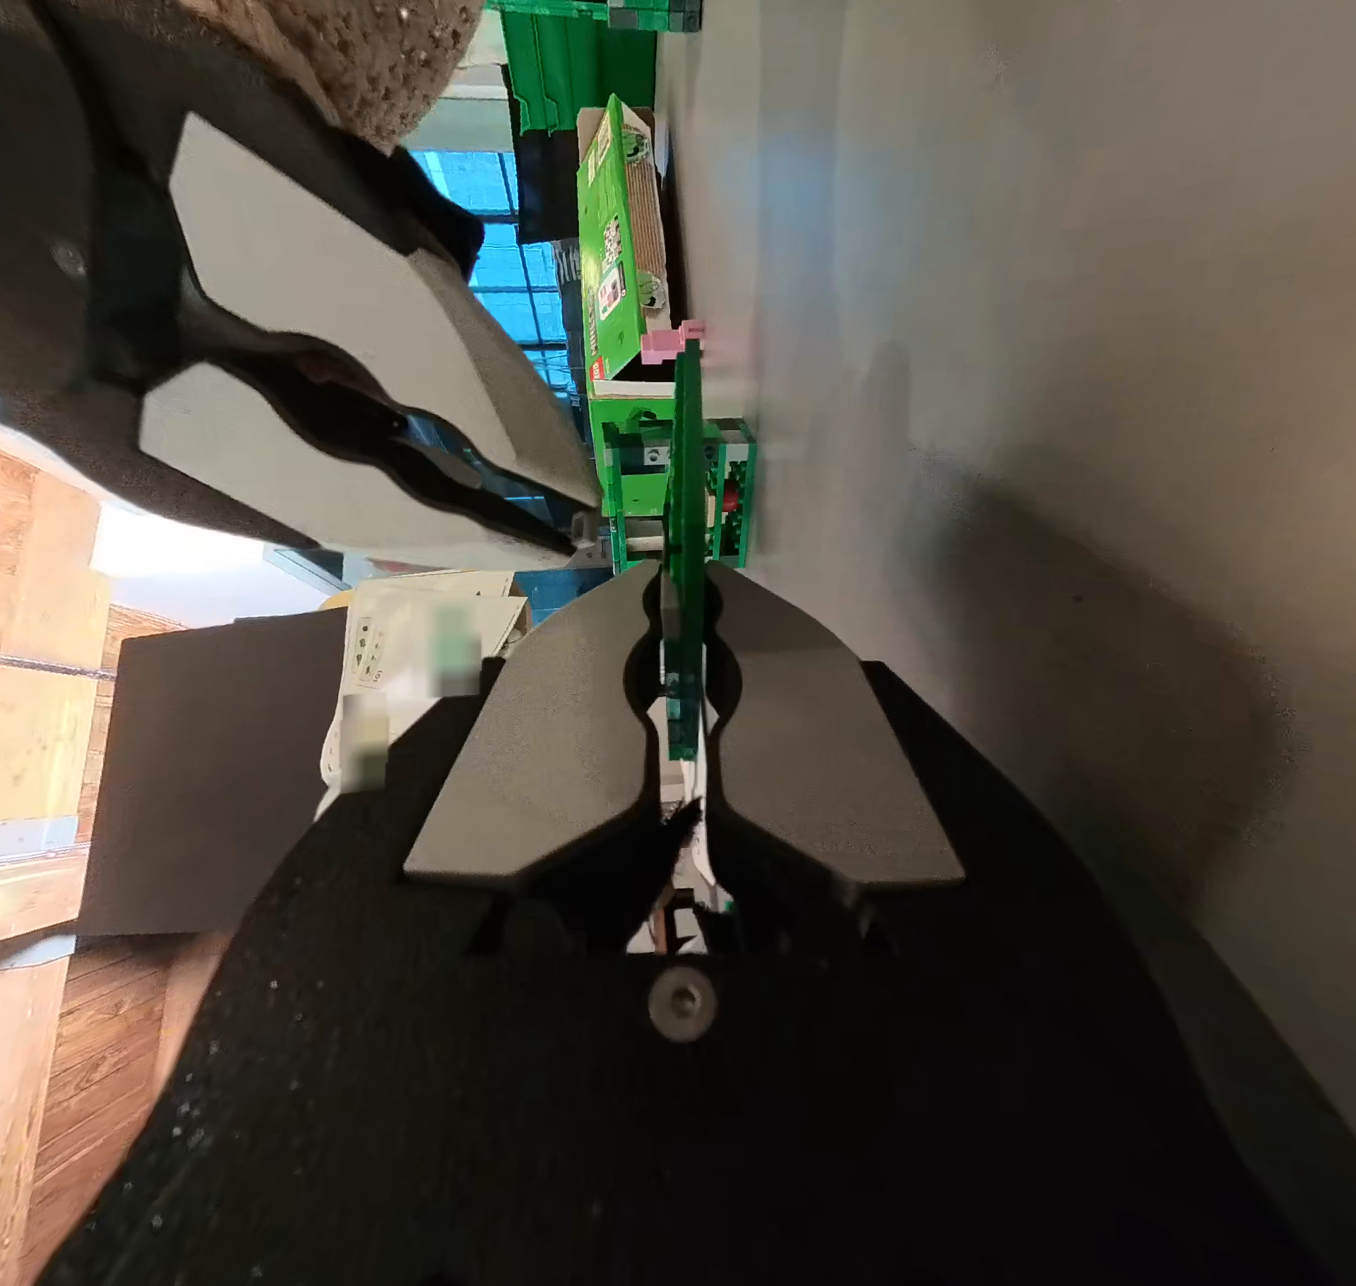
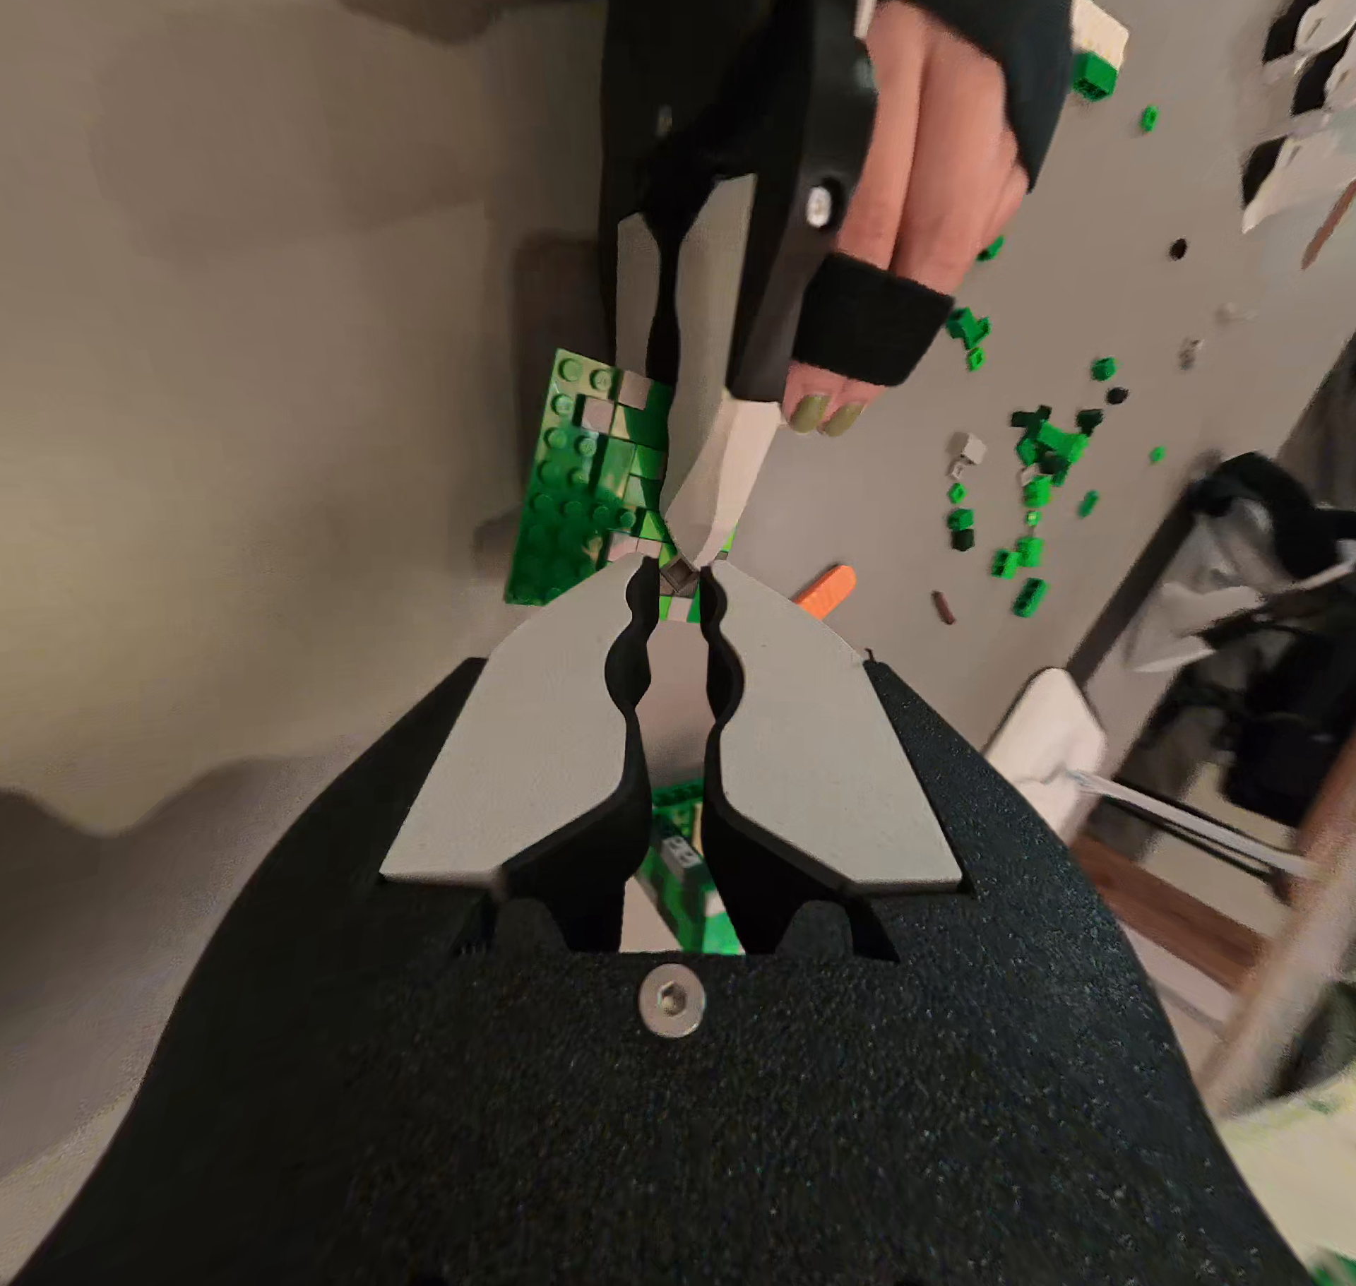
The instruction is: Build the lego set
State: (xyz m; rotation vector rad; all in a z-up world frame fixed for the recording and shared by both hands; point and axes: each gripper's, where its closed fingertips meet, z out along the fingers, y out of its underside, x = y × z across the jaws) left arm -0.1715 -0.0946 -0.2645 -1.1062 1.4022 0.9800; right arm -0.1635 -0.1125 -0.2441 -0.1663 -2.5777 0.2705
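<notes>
- Tongs first: my left gripper [image 1: 682,576] is clamped on the edge of a green plate [image 1: 686,458], and I hold the plate up off the table [image 1: 1027,297].
- In my left view the plate shows edge-on, thin and dark green, running straight out from between the two grey fingers [image 1: 558,722].
- My right gripper [image 2: 679,576] is nearly closed, and a small grey brick [image 2: 676,579] sits pinched between its tips.
- That small brick is right at the corner of the green plate [image 2: 580,488], just beside the tip of my left gripper [image 2: 704,539]. I cannot tell if it is pushed onto the plate yet.
- The plate has round studs on one part and flat green and grey tiles [image 2: 631,444] on the other part.
- My left hand [image 2: 932,238] is wrapped around the black handle, with a dark sleeve [image 2: 983,18] above it.
- Loose green bricks [image 2: 1042,458] lie spread on the table, well apart from the plate.
- An orange tool [image 2: 829,587] lies near my right gripper.
- A green box [image 1: 620,245] and a built green model [image 1: 726,488] stand far across the table, with a small pink piece [image 1: 671,342] near them.
</notes>
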